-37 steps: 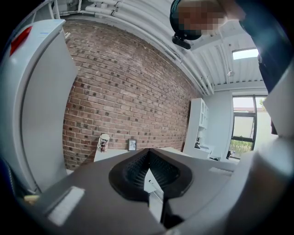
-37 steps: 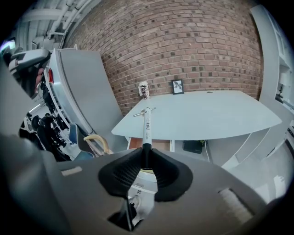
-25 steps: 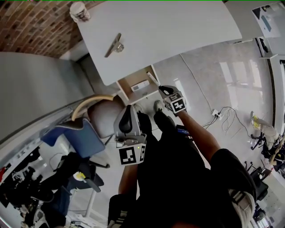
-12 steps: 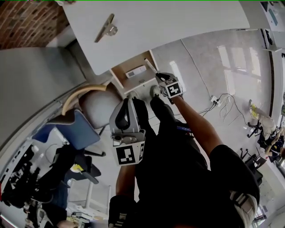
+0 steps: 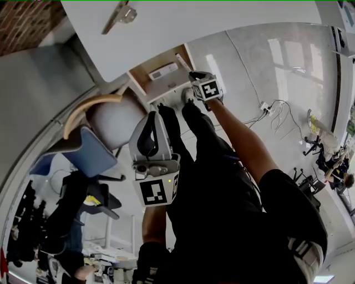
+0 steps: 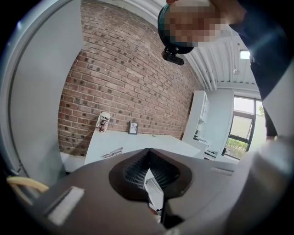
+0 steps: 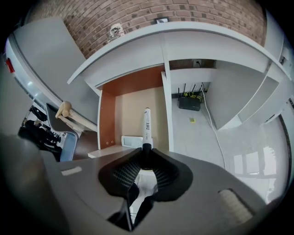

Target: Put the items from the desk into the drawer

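Jaws of the right gripper [image 7: 146, 153] are clamped on a marker [image 7: 147, 124], aimed down into the drawer [image 7: 133, 103] (a white box [image 7: 132, 141] lies inside). The left gripper [image 6: 148, 150] is held closed, empty.

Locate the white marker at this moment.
In the right gripper view, the white marker is clamped in the tongs of the right gripper. It points into the open drawer under the desk, beside a flat white device.

We see white bench [image 5: 222, 22] w/ metal clip [image 5: 119, 12], mug [image 6: 104, 122] & small frame [image 6: 133, 127] on it; open drawer [image 5: 158, 87] underneath holds a white device [image 5: 162, 71].
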`<state>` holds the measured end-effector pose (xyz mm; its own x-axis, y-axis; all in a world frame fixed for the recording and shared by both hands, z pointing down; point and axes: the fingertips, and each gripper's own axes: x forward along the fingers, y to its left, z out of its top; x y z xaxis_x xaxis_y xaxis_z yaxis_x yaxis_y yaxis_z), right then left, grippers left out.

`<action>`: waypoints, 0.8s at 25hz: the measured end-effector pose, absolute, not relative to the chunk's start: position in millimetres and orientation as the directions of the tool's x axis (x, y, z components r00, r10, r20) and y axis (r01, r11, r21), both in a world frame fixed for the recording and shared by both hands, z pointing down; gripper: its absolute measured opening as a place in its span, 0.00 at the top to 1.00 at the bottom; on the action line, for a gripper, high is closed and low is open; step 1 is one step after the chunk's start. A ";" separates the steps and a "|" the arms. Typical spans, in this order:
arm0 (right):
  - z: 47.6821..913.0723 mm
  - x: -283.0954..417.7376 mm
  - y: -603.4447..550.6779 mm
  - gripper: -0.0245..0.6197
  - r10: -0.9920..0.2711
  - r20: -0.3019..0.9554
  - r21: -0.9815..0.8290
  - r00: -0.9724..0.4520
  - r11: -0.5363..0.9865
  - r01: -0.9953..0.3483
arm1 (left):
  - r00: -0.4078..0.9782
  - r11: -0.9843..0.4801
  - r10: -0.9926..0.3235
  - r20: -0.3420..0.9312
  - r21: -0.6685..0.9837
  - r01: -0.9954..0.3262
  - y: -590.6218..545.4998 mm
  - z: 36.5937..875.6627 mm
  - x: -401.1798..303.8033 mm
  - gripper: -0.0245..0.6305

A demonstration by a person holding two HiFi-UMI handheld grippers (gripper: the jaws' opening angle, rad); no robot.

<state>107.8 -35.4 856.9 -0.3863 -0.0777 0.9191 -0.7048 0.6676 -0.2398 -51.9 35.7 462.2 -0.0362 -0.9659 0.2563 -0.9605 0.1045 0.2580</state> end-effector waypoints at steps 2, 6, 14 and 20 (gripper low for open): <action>868.4 109.1 -34.7 0.85 -0.065 0.929 -0.234 -0.365 0.662 -0.712 | -0.037 0.110 -0.963 0.267 0.263 -0.959 37.0 471.1 -53.6 0.94; 887.5 114.7 -33.7 0.85 -0.044 0.943 -0.227 -0.331 0.642 -0.733 | -0.040 0.127 -0.954 0.299 0.276 -0.953 39.5 490.1 -55.3 0.94; 923.9 118.2 -33.8 0.85 0.014 0.966 -0.215 -0.259 0.605 -0.767 | -0.036 0.141 -0.940 0.340 0.289 -0.947 41.7 522.0 -65.6 0.94; 937.3 115.2 -43.3 0.85 0.036 0.978 -0.188 -0.205 0.577 -0.795 | -0.038 0.147 -0.940 0.340 0.300 -0.943 37.2 533.1 -76.6 0.94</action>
<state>115.2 -43.3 937.3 -0.2050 0.0360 0.9781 -0.7948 0.5771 -0.1878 -76.6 37.2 533.1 -0.0380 -0.9396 0.3402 -0.9426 0.1467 0.3000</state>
